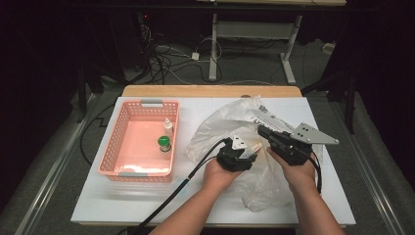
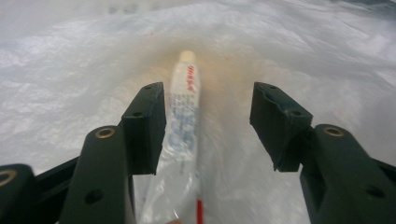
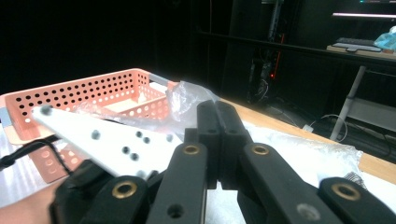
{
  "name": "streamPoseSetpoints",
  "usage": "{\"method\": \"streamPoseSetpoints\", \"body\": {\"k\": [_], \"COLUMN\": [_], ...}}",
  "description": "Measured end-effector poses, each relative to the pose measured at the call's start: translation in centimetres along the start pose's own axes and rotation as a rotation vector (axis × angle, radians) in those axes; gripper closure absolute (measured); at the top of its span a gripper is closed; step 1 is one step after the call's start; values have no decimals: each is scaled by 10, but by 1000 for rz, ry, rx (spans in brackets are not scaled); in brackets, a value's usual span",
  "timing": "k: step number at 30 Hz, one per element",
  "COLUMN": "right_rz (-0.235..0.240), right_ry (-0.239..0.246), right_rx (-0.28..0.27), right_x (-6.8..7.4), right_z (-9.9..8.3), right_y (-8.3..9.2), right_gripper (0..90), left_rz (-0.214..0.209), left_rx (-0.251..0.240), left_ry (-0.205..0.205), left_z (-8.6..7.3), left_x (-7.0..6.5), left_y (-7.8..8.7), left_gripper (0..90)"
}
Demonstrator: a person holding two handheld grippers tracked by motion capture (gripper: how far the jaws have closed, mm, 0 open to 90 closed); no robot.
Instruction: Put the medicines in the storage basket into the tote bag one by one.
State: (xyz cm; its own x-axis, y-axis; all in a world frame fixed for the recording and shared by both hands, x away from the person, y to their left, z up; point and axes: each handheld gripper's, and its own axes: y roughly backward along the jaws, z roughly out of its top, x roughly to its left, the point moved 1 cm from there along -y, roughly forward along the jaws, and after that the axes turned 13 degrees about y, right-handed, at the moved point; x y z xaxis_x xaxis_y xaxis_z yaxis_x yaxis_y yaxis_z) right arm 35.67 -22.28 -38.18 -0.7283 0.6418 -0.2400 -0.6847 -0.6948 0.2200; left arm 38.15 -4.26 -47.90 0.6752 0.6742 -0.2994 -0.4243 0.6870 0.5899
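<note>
Looking down from the high view: left gripper (image 1: 248, 155) and right gripper (image 1: 263, 131) both over a clear plastic bag (image 1: 230, 122) on the white table (image 1: 98, 205); pink basket (image 1: 128, 142) at left, holding a green-capped bottle (image 1: 164, 144) and a small dropper bottle (image 1: 168, 126).

Left gripper view: jaws parted, gripping nothing; white tube (image 2: 183, 126) lying inside the bag between them, against the left pad.

Right gripper view: right gripper (image 3: 217, 140) jaws pressed together; whether bag film is pinched cannot be told.
</note>
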Motion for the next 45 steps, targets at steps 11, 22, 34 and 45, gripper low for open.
{"method": "streamPoseSetpoints", "body": {"k": [11, 22, 34, 45], "right_rz": [7, 14, 11, 2], "right_ry": [1, 11, 12, 5], "right_rx": [3, 5, 10, 18], "right_x": [2, 4, 4, 2], "right_z": [0, 1, 0, -2], "right_y": [1, 2, 3, 4], "right_gripper": [900, 900, 900, 900], "left_rz": [-95, -138, -152, -80], "left_rx": [7, -9, -34, -68], "left_ry": [42, 18, 23, 23], "left_z": [-16, -26, -40, -50], "left_x": [-3, -12, -13, 6], "left_y": [27, 61, 102, 146], "left_gripper": [250, 95, 0, 0]}}
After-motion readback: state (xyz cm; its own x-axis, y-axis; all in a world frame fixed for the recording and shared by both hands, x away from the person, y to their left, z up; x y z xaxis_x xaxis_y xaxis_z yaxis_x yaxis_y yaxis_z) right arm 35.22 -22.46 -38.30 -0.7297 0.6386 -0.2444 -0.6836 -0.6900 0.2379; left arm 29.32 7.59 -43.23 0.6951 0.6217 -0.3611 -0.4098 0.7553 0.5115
